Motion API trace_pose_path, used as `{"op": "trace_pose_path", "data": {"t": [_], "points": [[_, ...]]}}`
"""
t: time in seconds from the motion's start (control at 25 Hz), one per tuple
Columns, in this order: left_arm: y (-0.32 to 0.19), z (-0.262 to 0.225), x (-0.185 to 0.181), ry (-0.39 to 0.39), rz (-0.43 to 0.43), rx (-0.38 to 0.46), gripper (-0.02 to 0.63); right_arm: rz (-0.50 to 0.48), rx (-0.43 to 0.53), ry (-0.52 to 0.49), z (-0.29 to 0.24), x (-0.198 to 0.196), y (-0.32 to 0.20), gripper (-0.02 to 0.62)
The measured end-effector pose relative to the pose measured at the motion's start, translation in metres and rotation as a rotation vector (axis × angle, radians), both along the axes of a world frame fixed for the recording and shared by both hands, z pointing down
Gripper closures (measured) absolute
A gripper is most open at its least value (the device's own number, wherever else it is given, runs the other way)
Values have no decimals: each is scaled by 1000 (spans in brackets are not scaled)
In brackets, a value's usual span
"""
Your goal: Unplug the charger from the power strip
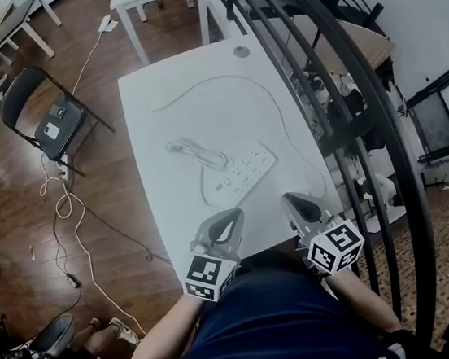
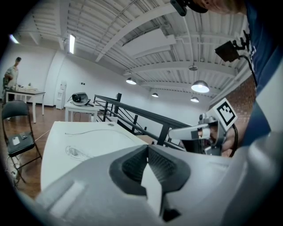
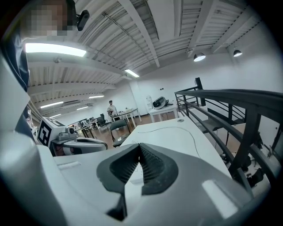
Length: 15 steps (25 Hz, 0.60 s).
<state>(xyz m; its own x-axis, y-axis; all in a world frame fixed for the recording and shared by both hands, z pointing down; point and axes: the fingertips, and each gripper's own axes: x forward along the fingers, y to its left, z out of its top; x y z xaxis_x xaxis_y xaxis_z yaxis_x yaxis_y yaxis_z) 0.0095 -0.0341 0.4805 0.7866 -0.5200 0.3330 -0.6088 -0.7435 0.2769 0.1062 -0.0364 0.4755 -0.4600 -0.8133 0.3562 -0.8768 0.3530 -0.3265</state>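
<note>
Both claws are clenched on nothing at the table's near edge: left claw, right claw. The power strip lies at their 12 o'clock, with the coiled charger cable at its 10 o'clock. The head view shows the strip whole; the left gripper view shows just the coil.

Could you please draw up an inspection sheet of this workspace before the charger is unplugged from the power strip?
Surface: white table, rectangular.
Job's things: white power strip lies flat mid-table; the charger is too small to tell apart.
Clutter: nothing seen.
Grippers: left claw and right claw are both shut and empty, at the table's near edge, apart from the strip.
Cables: coiled cable lies beside the strip; thin cable arcs across the far half.
Surroundings: folding chair, loose cords on the wooden floor at the left, black railing at the right.
</note>
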Motion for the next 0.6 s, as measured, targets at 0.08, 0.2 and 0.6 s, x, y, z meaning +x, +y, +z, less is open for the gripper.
{"op": "trace_pose_path", "data": {"t": [0.08, 0.2, 0.6], "points": [[0, 1, 0, 3, -2, -6, 600, -3, 0, 3, 0, -1, 1, 584], [-2, -3, 3, 13, -4, -9, 598, -6, -7, 5, 2, -1, 0, 584], [5, 10, 5, -9, 16, 15, 597, -6, -20, 6, 5, 1, 2, 584]]}}
